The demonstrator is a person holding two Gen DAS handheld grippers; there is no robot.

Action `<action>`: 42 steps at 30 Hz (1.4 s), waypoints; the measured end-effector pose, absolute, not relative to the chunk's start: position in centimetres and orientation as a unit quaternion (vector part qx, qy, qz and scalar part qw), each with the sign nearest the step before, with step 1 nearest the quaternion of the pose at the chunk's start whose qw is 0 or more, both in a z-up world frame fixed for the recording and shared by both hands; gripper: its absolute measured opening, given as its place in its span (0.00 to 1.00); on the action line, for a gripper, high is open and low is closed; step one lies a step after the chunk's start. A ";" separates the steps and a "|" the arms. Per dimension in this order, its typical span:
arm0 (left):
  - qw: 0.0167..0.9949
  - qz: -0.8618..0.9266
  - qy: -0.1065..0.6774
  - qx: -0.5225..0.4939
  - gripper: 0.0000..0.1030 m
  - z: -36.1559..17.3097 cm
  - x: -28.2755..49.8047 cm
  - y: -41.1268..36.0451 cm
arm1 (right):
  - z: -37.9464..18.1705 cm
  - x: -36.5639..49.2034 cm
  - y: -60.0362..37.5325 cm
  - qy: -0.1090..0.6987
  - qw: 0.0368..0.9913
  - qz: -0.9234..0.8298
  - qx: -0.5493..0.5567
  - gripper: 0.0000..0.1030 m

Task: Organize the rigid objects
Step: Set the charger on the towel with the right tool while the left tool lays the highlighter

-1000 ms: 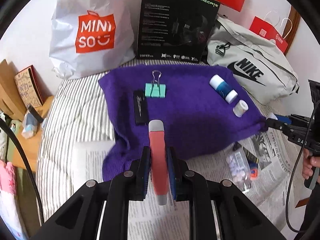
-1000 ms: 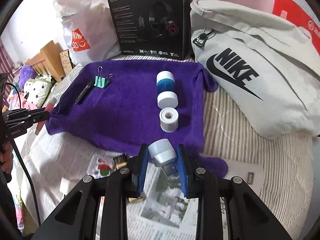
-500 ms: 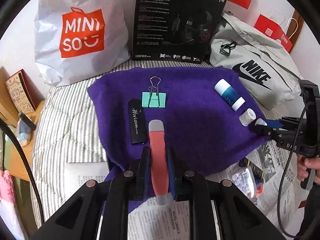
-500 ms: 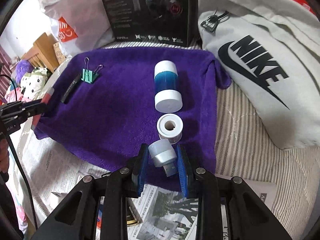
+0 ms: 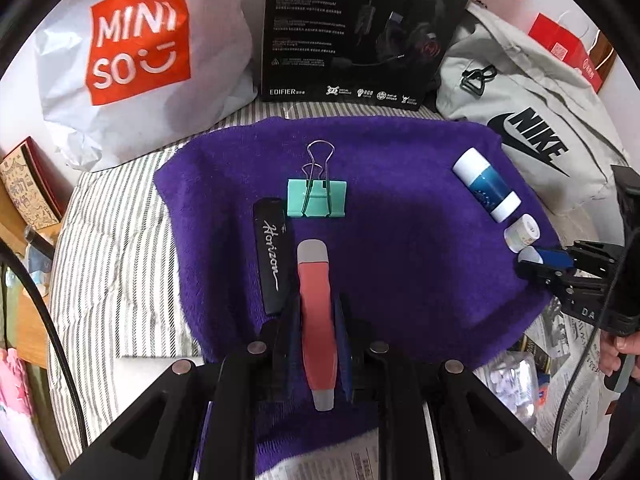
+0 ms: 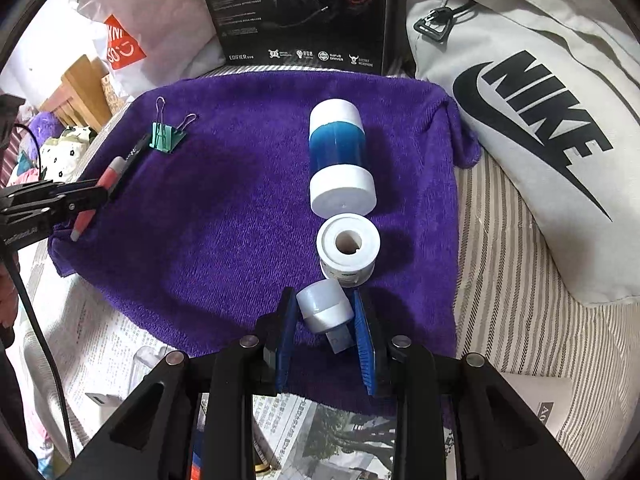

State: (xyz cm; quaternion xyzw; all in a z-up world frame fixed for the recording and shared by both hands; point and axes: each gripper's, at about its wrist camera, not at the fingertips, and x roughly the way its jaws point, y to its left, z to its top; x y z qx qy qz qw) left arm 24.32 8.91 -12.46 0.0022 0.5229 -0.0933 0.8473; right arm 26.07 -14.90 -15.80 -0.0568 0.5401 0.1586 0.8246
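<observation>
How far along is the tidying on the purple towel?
Done: binder clip, black stick, blue tube and tape roll lie on the purple towel. In hand: left gripper holds a red pen, right gripper a USB plug. Left: setting both down.

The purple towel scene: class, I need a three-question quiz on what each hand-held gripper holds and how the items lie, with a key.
1. True or false: the left hand-held gripper is shut on a red pen.
2. Multiple choice: what lies directly ahead of the right hand-held gripper on the purple towel? A) green binder clip B) white tape roll C) black pen
3. Fill in: the blue and white bottle is ____ (upright or lying down).

Key: 1 true; 2 B; 3 lying down. The right hand-held gripper holds a white-capped USB stick.
</observation>
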 end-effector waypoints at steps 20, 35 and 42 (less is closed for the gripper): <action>0.850 -0.094 0.518 0.019 0.16 -14.5 26.4 7.0 | -16.0 25.2 -15.5 0.512 0.840 0.170 -0.055 0.28; 0.846 -0.089 0.524 0.047 0.49 -13.9 24.9 5.0 | -15.5 25.3 -15.1 0.527 0.831 0.164 -0.068 0.37; 0.845 -0.087 0.527 0.045 0.49 -12.5 23.3 5.7 | -13.6 23.4 -15.4 0.513 0.842 0.152 -0.069 0.52</action>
